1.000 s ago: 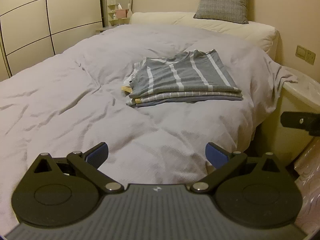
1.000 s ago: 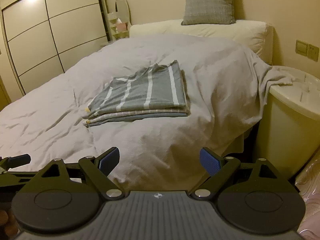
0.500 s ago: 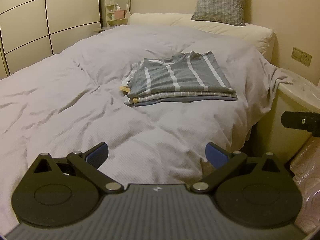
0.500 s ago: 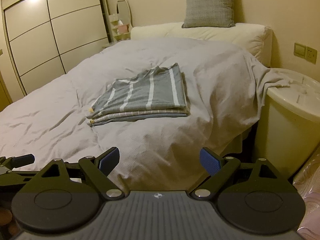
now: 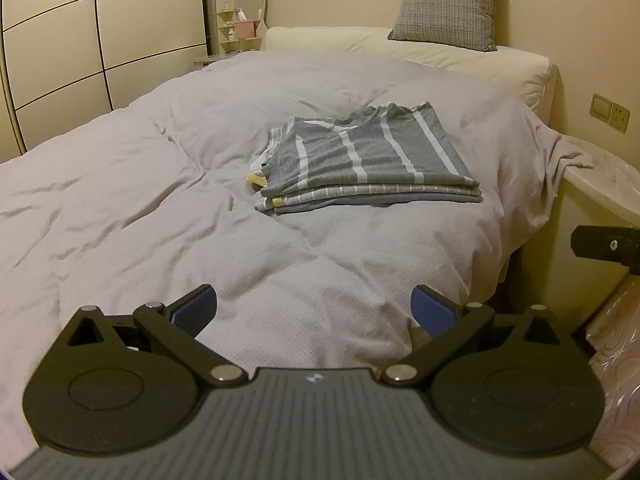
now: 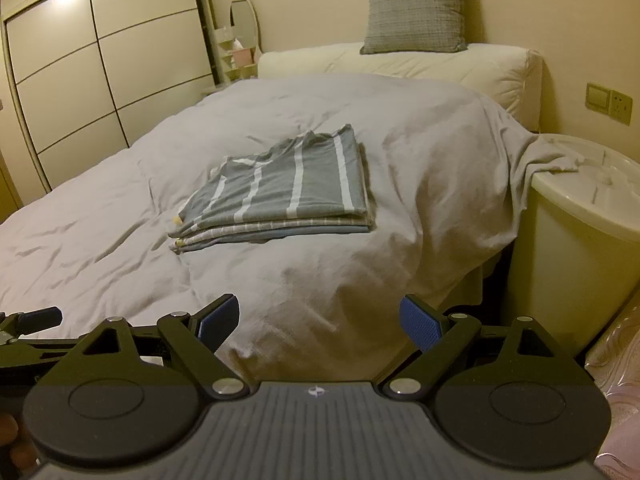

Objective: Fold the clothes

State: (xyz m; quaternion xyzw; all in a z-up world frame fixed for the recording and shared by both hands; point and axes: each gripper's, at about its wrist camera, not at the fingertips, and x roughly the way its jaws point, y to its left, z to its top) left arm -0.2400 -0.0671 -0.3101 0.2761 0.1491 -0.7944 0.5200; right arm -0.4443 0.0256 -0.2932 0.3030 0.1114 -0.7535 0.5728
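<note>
Both claws were released and grasping nothing: the left claw (image 5: 314, 312) sat at the bottom of its frame with its blue pads spread wide over the duvet (image 5: 120, 208), and the right claw (image 6: 320, 320) sat likewise at the bottom of its own view. The clothes (image 5: 364, 164) lay just right of centre in the left view, well apart from either claw, as a flat stack of folded pieces with a grey white-striped one on top and a yellow tag (image 5: 256, 179) poking out at its left edge. In the right view the stack (image 6: 280, 196) sat left of centre. It seemed set near the bed's right edge to stay within reach while leaving the duvet's lower left free for spreading. No unfolded garment showed, so the folding looked finished or paused. A pillow (image 5: 446, 4) leaned at the upper right, and a white bin (image 6: 576, 240) stood at the right edge.
</note>
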